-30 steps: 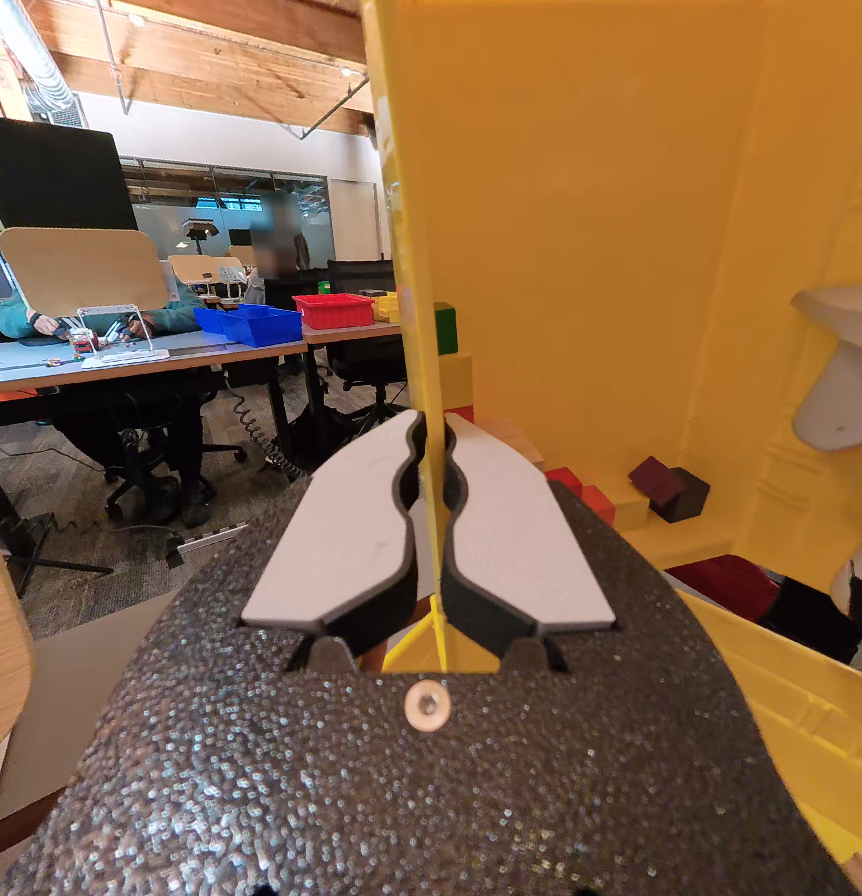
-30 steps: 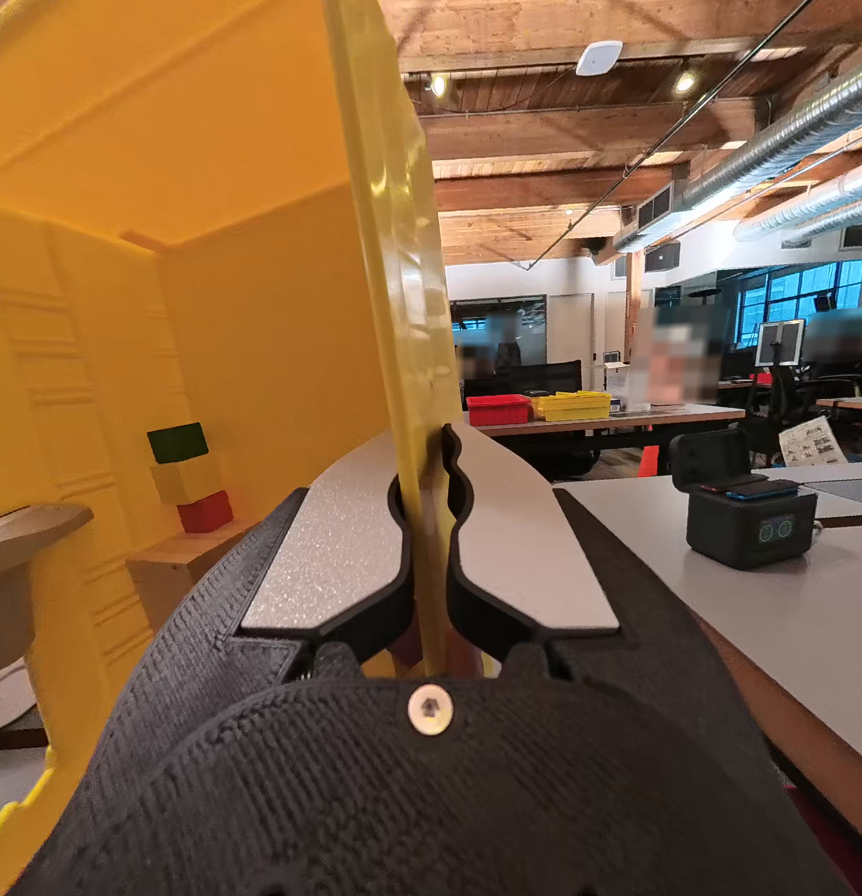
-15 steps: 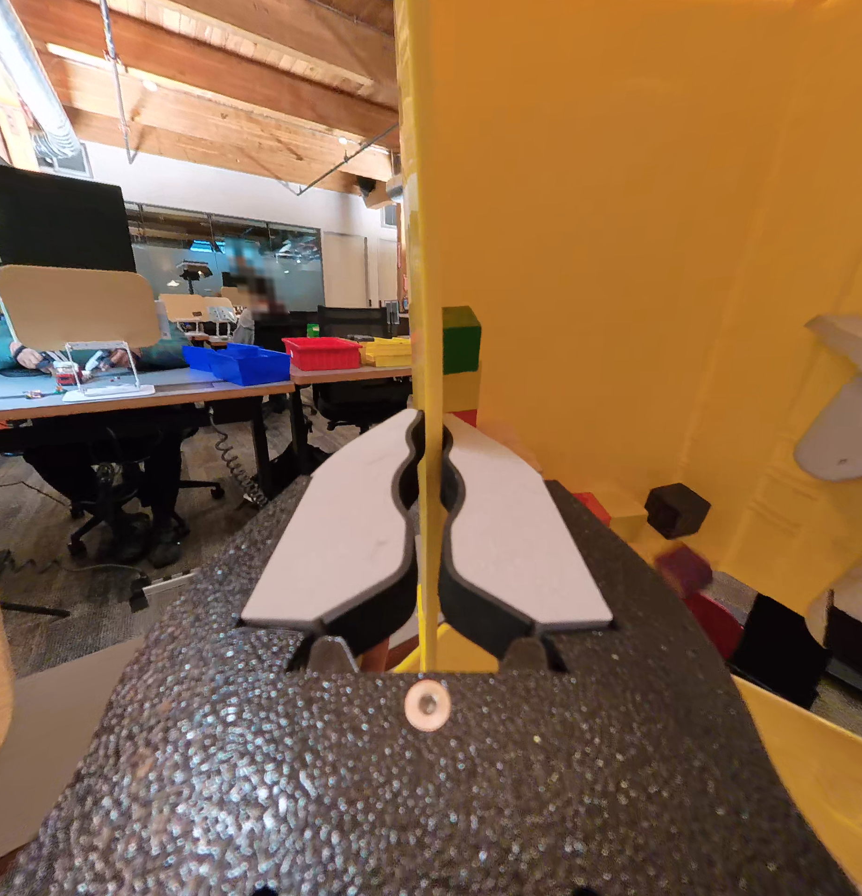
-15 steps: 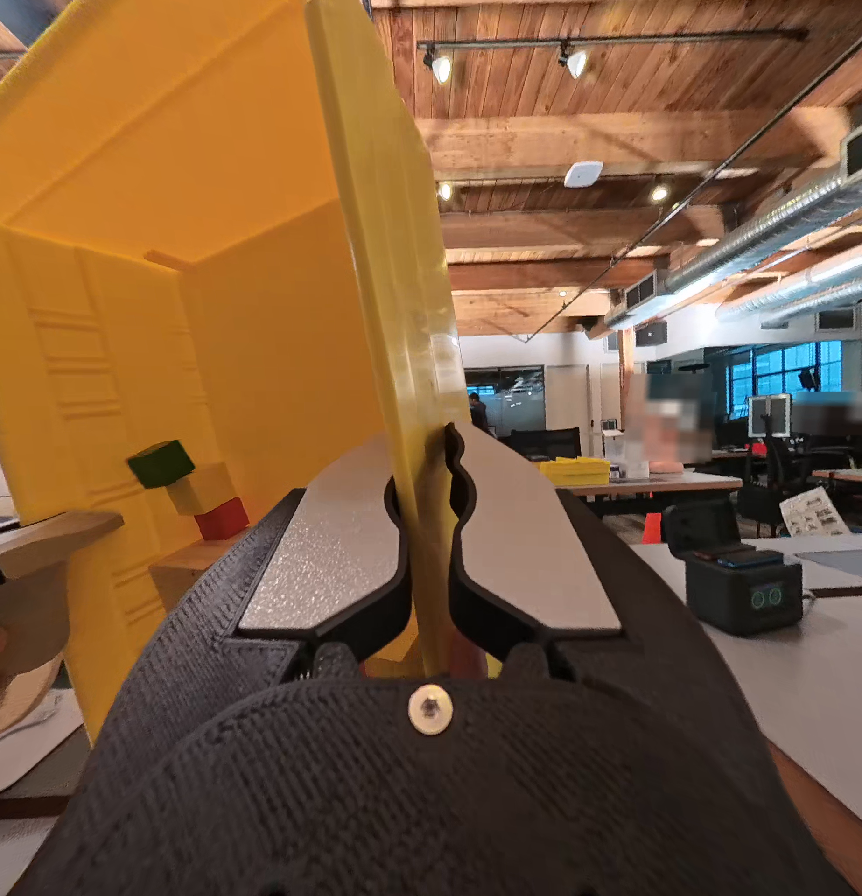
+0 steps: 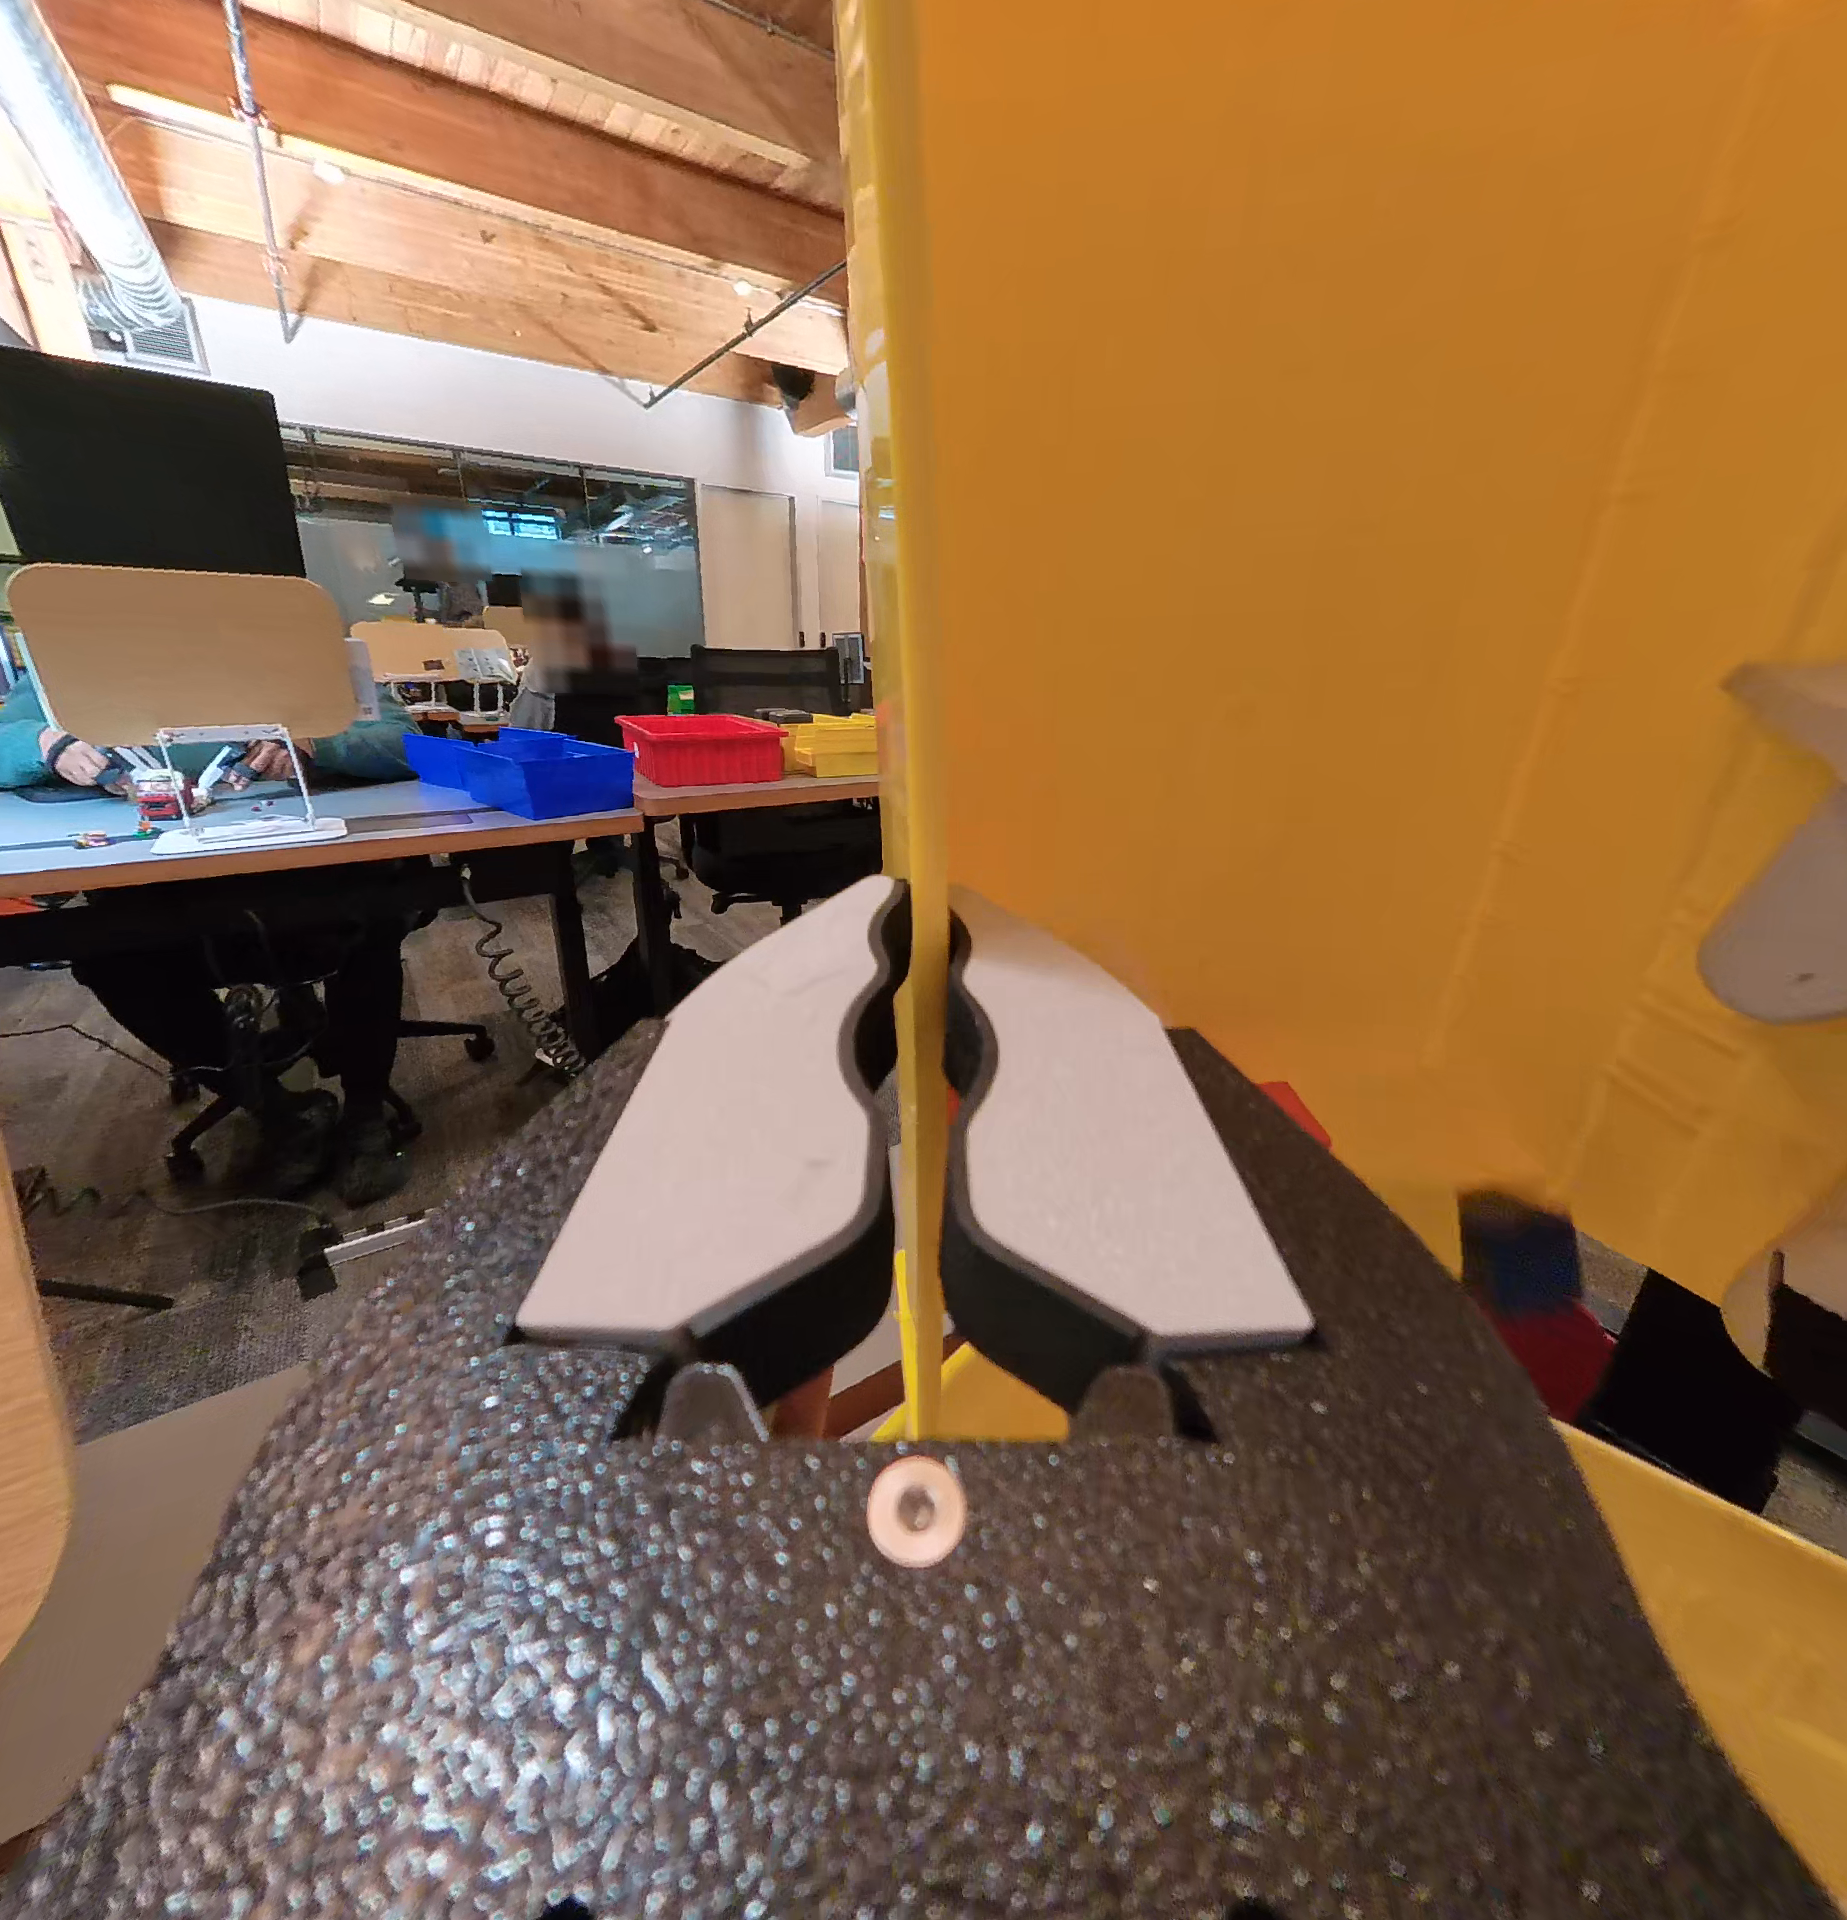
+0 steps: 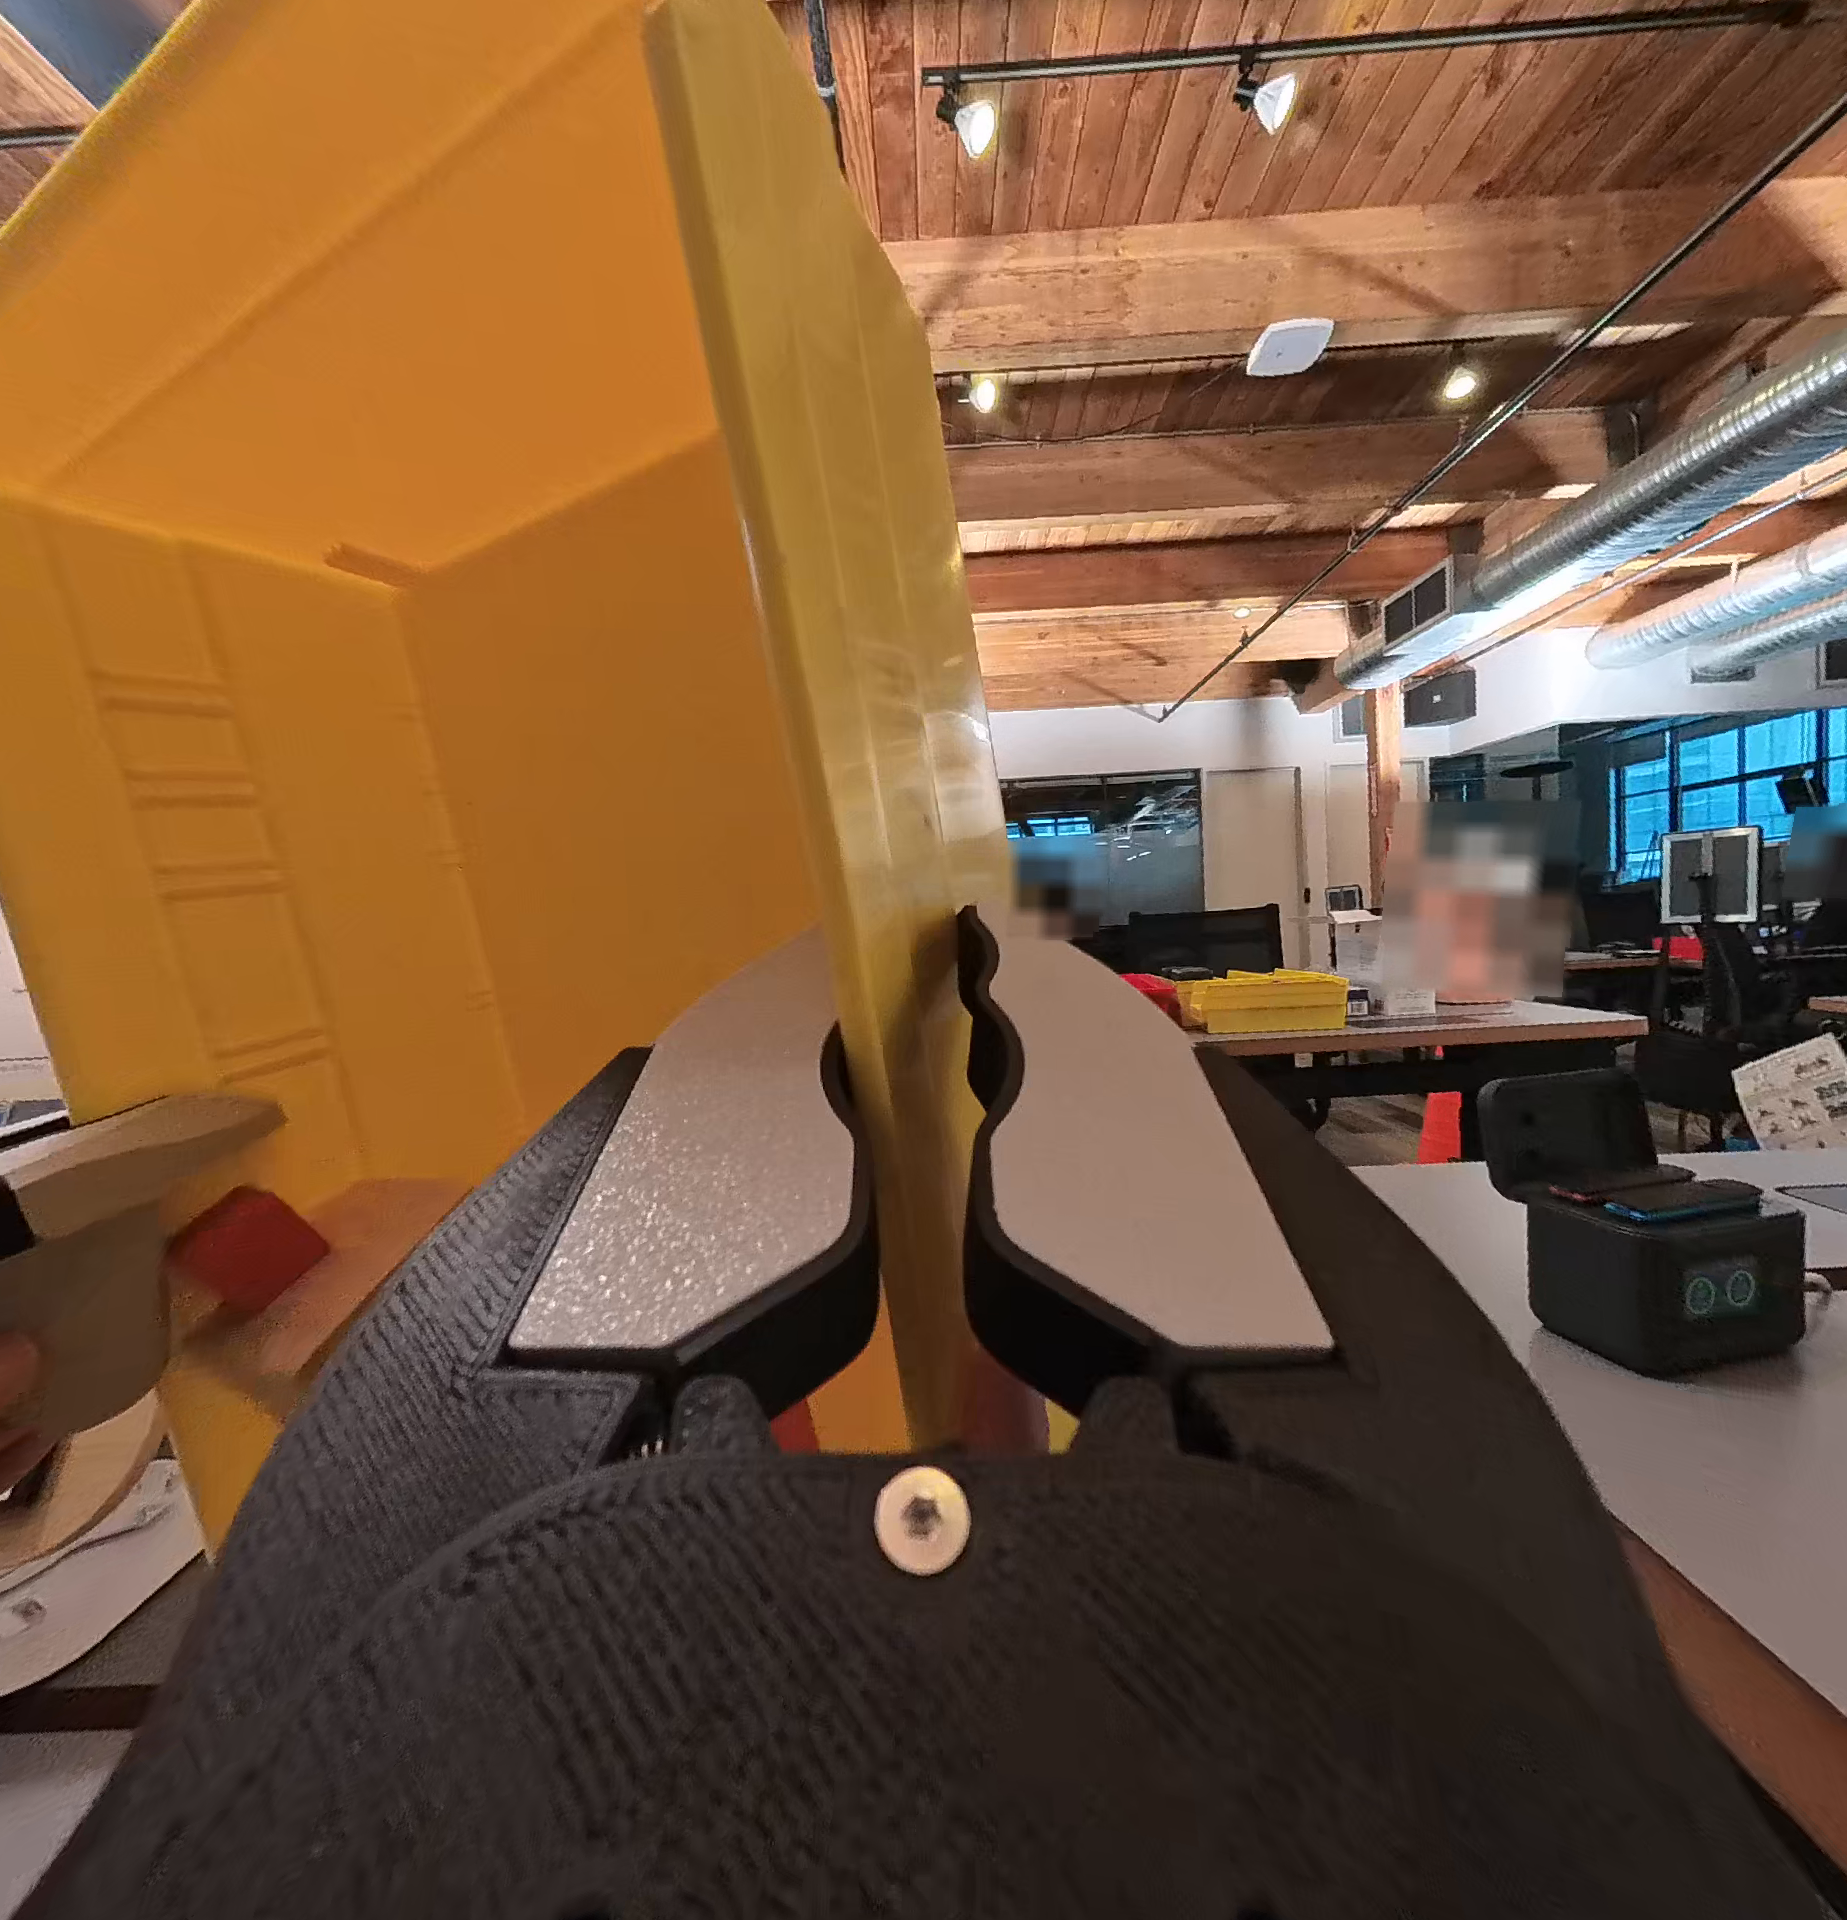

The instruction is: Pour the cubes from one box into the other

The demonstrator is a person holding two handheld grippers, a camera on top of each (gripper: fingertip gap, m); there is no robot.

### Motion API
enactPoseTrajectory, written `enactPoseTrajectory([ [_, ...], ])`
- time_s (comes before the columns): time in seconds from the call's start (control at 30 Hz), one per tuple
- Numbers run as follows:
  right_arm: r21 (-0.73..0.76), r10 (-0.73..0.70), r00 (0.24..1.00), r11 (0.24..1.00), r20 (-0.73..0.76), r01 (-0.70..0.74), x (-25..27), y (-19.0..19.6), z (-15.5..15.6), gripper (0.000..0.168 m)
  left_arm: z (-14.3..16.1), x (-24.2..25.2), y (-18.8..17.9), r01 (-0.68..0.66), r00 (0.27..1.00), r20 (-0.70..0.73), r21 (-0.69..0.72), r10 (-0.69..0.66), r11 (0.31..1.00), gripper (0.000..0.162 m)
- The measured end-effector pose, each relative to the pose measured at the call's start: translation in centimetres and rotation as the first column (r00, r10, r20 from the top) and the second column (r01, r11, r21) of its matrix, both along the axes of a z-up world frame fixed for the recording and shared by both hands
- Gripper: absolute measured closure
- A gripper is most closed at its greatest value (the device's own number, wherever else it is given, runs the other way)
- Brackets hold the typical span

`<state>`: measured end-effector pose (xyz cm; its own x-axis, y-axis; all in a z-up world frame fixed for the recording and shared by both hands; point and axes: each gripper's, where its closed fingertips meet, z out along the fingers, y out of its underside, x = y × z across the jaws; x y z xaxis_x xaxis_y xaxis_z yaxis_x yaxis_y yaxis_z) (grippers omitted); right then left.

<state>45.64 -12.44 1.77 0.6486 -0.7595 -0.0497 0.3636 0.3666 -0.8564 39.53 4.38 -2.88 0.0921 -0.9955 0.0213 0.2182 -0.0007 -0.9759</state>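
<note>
Both grippers hold one yellow box, tilted steeply with its open side facing down and toward me. My left gripper (image 5: 921,914) is shut on its left wall (image 5: 903,520). My right gripper (image 6: 903,935) is shut on its right wall (image 6: 846,623). In the left wrist view a blurred blue cube (image 5: 1521,1252) drops from the box's low edge onto a red cube (image 5: 1553,1351) and a black cube (image 5: 1688,1382) below. The second yellow box's rim (image 5: 1750,1621) shows at lower right. In the right wrist view a red cube (image 6: 244,1247) sits at the box's low edge.
A black case (image 6: 1667,1278) stands on the white table (image 6: 1677,1475) to my right. Farther back, desks carry a red bin (image 5: 706,748) and a blue bin (image 5: 545,769), and a person (image 5: 223,748) sits at one. Several office chairs stand on the floor.
The held box has tipped steeper. The stacked green, yellow and red cubes have slid down its wall toward the low edge, and cubes have dropped out below. Both grips are unchanged.
</note>
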Motion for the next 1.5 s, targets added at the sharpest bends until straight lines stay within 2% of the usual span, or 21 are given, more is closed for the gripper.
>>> enactPoseTrajectory([
  [0.33,0.026,0.001,1.0,1.0,0.017,-0.002,0.0,-0.6,0.7,0.155,1.1,0.1,-0.6,0.031,0.999,0.018,0.042,-0.032,0.999,0.158],
  [0.67,-0.023,-0.018,1.0,1.0,-0.016,0.017,-0.5,-0.7,0.2,0.156,0.3,-0.7,-0.7,0.026,1.0,-0.004,0.06,-0.026,0.998,0.158],
  [0.87,-0.095,-0.051,0.993,0.995,-0.102,0.041,-3.1,-0.1,0.8,0.157,2.6,-3.8,-0.1,-0.004,1.0,0.001,0.169,0.004,0.986,0.158],
  [0.97,-0.117,-0.049,0.988,0.993,-0.148,0.032,-6.0,1.3,1.0,0.157,4.8,-7.0,1.4,-0.031,0.999,0.044,0.103,0.027,0.994,0.16],
  [1.1,-0.119,-0.011,0.976,0.993,-0.215,-0.015,-10.5,4.2,0.7,0.155,5.4,-11.8,4.1,-0.117,0.993,-0.011,0.107,0.119,0.987,0.16],
  [1.2,-0.149,0.026,0.967,0.987,-0.255,-0.066,-14.1,7.3,0.0,0.153,5.2,-15.9,6.8,-0.15,0.988,-0.027,0.04,0.151,0.988,0.16],
  [1.27,-0.149,0.06,0.959,0.983,-0.277,-0.104,-16.5,9.9,-0.9,0.151,4.4,-18.4,9.3,-0.138,0.989,-0.055,-0.079,0.134,0.987,0.159],
  [1.4,-0.192,0.182,0.933,0.949,-0.31,-0.249,-21.7,16.5,-2.5,0.144,1.9,-24.1,15.1,-0.214,0.969,-0.158,-0.14,0.192,0.967,0.159],
  [1.5,-0.216,0.287,0.922,0.913,-0.26,-0.345,-25.9,21.1,-2.1,0.139,0.5,-28.8,19.5,-0.26,0.951,-0.221,-0.198,0.215,0.945,0.16],
])
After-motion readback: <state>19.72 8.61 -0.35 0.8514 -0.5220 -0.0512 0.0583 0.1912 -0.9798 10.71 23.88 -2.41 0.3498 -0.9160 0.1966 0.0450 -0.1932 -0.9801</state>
